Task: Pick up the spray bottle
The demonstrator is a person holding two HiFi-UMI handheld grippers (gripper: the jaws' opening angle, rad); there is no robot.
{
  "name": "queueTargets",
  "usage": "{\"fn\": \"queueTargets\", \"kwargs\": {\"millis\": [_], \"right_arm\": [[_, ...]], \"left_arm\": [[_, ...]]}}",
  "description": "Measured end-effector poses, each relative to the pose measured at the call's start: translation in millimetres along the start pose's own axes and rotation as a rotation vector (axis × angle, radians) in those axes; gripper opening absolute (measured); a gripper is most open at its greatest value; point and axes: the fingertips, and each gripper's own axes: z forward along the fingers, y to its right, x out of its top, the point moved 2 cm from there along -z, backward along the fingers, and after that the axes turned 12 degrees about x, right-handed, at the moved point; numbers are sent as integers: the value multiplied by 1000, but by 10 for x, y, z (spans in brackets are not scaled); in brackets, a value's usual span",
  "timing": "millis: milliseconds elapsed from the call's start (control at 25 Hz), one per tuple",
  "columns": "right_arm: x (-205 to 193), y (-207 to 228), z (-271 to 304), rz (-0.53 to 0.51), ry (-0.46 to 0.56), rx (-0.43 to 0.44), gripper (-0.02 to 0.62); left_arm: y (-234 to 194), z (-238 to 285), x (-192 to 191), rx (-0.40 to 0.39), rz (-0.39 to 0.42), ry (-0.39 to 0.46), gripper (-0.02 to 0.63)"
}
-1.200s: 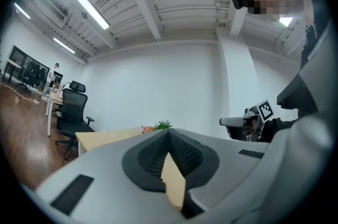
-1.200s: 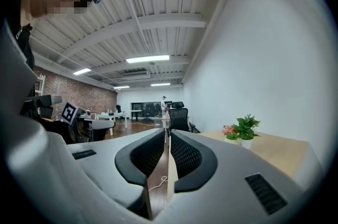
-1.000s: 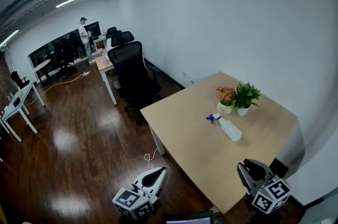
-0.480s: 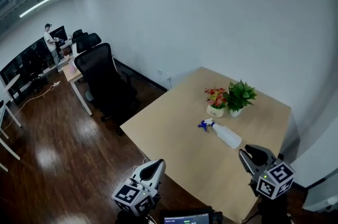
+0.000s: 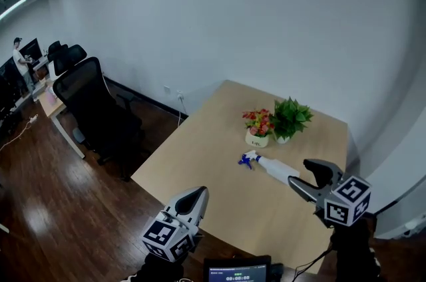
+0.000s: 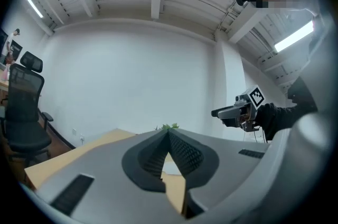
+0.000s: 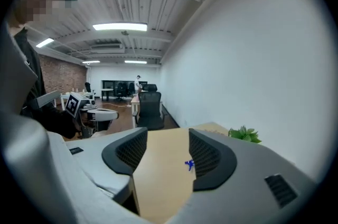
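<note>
Left gripper (image 5: 197, 195) is shut and empty at the table's (image 5: 200, 157) near edge — best kept clear. The spray bottle (image 5: 271, 167) lies on its side mid-table, by the plants (image 5: 287, 118). Right gripper (image 5: 305, 175), near the bottle's base, has just been opening its jaws with nothing between them — it should straddle the body squarely before closing.

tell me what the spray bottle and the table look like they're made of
Spray bottle: probably plastic. The body is a milky, translucent white with a soft sheen, and the trigger head is opaque blue.
Table: looks like wood-effect laminate or veneer. It is pale tan, even and matte, with no strong glare. Any grain is too small to tell.
</note>
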Motion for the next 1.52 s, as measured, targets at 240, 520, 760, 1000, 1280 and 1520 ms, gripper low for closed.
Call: {"fn": "queueTargets", "kwargs": {"millis": [240, 520, 760, 1000, 1280, 1520], "right_arm": [[-411, 503, 637, 13, -228, 83, 411], [-1064, 1484, 1018, 81, -353, 73, 411], [-1608, 2098, 1399, 182, -498, 55, 413], [-2064, 2579, 1787, 282, -633, 59, 413], [-2920, 2822, 2130, 312, -890, 122, 448], [-3322, 2938, 2295, 295, -1010, 164, 449]], "left_arm": [[-185, 656, -149, -16, -19, -56, 0], [-180, 1782, -583, -18, -11, -174, 0], [-213, 2644, -1092, -19, -91, -357, 23], [-157, 3211, -1815, -80, -213, -587, 106], [-120, 3561, -2460, -15, -281, -761, 163], [0, 3725, -2716, -36, -306, -812, 163]]}}
